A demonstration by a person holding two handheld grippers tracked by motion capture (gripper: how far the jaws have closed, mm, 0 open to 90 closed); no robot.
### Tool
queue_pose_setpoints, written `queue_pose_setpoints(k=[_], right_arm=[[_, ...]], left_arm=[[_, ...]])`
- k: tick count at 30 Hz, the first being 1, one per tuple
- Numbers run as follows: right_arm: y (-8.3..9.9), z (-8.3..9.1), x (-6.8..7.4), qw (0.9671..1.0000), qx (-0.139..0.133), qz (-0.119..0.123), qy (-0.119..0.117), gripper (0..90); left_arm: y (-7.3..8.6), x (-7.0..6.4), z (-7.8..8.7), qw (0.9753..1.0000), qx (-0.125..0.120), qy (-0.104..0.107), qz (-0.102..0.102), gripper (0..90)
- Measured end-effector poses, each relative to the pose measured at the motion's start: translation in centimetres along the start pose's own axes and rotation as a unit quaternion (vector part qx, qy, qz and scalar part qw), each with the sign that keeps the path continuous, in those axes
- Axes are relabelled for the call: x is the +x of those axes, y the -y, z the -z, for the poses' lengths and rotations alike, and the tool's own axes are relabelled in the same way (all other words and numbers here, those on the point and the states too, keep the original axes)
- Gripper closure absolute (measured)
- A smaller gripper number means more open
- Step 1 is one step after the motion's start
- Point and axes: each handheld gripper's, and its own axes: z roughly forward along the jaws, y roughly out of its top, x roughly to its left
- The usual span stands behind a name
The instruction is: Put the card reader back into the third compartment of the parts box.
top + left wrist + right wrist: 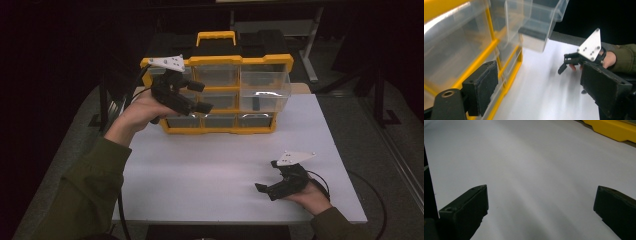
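Observation:
A yellow organizer cabinet (218, 60) with clear drawers stands at the back of the white table (215, 160). Its right-hand drawer (265, 90) is pulled out toward me, and something dark shows through its clear wall. My left gripper (201, 96) is raised in front of the cabinet's left drawers, open and holding nothing. In the left gripper view the gripper (541, 87) has the cabinet frame (496, 42) close on its left and the pulled-out drawer (536, 22) ahead. My right gripper (266, 175) rests low near the table's front right, open and empty. In its own view this gripper (541, 207) spreads wide over bare table.
The cabinet's yellow carry handle (215, 36) sticks up at its top. Its yellow base (614, 128) shows at the far right of the right gripper view. Dark floor and a metal table frame (310, 45) lie beyond. The other gripper (579, 60) appears ahead in the left gripper view.

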Motion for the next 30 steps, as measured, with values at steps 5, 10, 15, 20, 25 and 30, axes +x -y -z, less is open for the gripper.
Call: queue_pose_setpoints(k=[5,10,15,20,25,30], right_arm=[[0.0,0.0,0.1,1.0,-0.001,-0.001,0.002,0.0],[0.0,0.0,0.1,1.0,-0.001,0.0,0.003,0.0],[0.0,0.0,0.0,1.0,-0.001,-0.001,0.003,0.0],[0.1,0.0,0.0,1.0,-0.002,-0.001,0.003,0.0],[0.1,0.0,0.0,1.0,-0.003,-0.001,0.003,0.0],[0.1,0.0,0.0,1.0,-0.004,0.0,0.003,0.0]], left_arm=[[2.2,-0.1,0.3,0.9998,0.001,-0.013,0.012,13.5],[3.8,-0.5,0.3,0.9995,0.004,-0.029,0.013,11.9],[5.3,-1.2,0.0,0.9988,0.007,-0.046,0.014,6.5],[6.8,-1.7,-0.3,0.998,0.008,-0.06,0.018,1.7],[8.4,-2.0,-0.6,0.9974,0.011,-0.068,0.021,0.0],[9.9,-2.1,-0.7,0.9969,0.008,-0.074,0.026,0.0]])
